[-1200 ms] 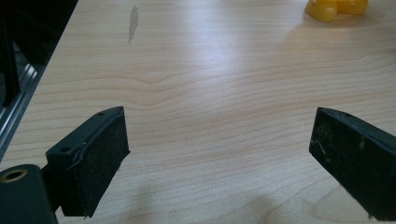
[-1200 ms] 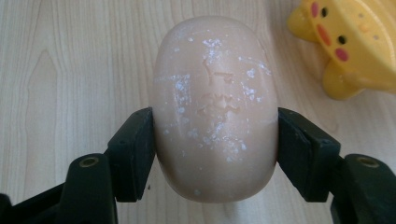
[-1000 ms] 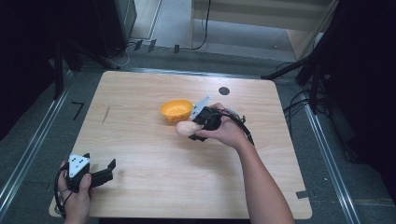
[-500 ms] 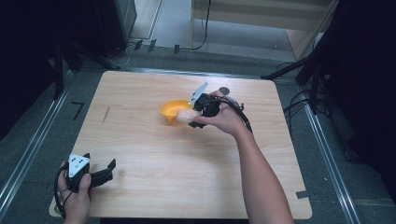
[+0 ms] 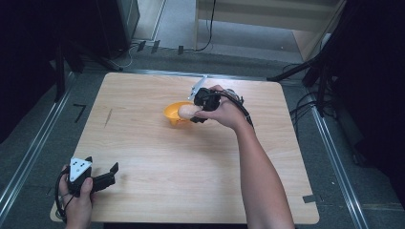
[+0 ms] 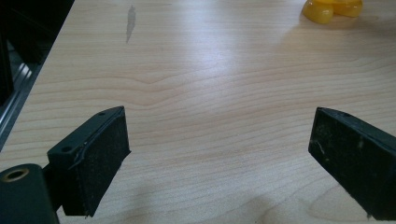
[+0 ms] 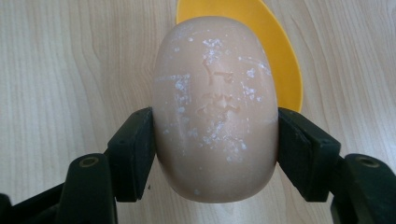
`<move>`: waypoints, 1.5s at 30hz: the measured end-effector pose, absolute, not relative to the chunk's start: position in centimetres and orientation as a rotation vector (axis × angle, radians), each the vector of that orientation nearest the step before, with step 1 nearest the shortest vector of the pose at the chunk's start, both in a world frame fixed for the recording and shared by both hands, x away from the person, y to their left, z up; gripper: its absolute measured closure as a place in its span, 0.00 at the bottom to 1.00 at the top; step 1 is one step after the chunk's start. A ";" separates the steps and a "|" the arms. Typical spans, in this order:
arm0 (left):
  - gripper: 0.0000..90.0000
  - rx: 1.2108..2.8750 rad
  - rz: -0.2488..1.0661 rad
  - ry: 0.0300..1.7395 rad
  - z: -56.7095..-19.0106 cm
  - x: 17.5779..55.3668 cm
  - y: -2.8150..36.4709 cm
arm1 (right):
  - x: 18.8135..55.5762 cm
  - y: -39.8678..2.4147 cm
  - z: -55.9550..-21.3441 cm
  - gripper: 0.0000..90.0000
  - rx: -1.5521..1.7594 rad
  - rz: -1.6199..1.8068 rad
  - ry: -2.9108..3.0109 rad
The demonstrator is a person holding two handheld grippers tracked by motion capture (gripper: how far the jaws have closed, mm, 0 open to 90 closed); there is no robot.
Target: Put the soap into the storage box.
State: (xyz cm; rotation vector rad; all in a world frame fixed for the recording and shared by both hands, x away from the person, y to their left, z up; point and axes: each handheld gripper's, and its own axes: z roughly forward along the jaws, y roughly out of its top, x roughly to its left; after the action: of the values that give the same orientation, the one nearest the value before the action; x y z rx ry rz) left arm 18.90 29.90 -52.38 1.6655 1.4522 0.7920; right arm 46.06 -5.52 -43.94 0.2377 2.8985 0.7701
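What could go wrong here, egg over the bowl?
1. The right claw grips the egg only at its rounded sides, so it might slip out.
2. The egg hangs over the bowl's near rim rather than its centre; released now, it may hit the rim and roll off across the table.

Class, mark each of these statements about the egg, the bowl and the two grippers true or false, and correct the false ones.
1. The right gripper is clamped on the egg. True.
2. The egg lies loose inside the orange bowl. False: it is held between the jaws, above the bowl.
3. The left gripper stands open with nothing between its jaws. True.
4. The left gripper is beside the bowl. False: it is at the table's near left corner, far from the bowl.
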 end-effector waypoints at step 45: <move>0.06 1.667 0.777 1.447 -52.4 18.9 30.0 | 48.1 -3.0 -45.5 0.37 0.411 0.665 2.947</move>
State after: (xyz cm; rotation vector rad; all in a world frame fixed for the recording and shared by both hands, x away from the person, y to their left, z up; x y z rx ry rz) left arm 18.90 30.01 -52.37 1.6675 1.4473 0.7765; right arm 48.14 -3.03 -45.54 0.4113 2.9473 0.6652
